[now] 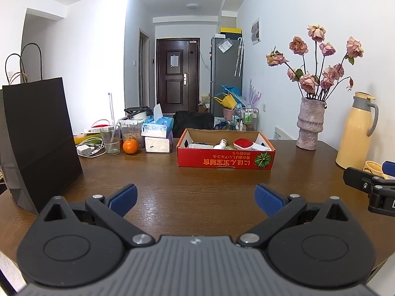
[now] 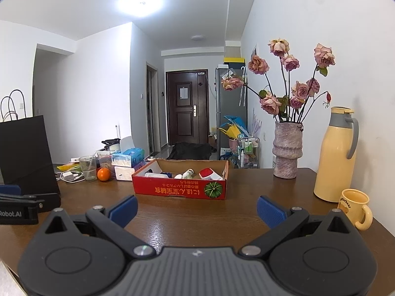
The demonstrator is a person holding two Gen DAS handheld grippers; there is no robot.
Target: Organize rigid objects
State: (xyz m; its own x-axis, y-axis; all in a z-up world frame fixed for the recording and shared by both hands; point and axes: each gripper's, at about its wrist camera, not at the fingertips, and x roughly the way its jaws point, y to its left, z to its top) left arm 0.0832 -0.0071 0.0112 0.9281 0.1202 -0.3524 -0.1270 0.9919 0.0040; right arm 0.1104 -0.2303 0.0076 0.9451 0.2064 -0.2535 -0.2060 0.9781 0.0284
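Left wrist view: the left gripper [image 1: 196, 198] hangs low over the brown table [image 1: 197, 180], its blue-padded jaws spread wide and holding nothing. Straight ahead of it stands a shallow red cardboard box [image 1: 226, 159], upside-down print and a green pumpkin picture on its near wall, plain brown inside. In the box lie a red-and-white brush [image 1: 245, 144], a small white bottle [image 1: 220, 145] on its side and a flat white item [image 1: 200, 145]. Left of the box sit an orange [image 1: 130, 146] and a tall black paper bag [image 1: 39, 138]; right of it, a vase of faded roses [image 1: 309, 123].

Right wrist view: the right gripper [image 2: 197, 209] is likewise released, jaws far apart and empty, above bare wood. The box [image 2: 180, 188] lies beyond it, slightly left, the brush [image 2: 208, 174] and bottle [image 2: 186, 172] inside. Right of the box stand a cream flask [image 2: 335, 155] and a yellow mug [image 2: 355, 208].
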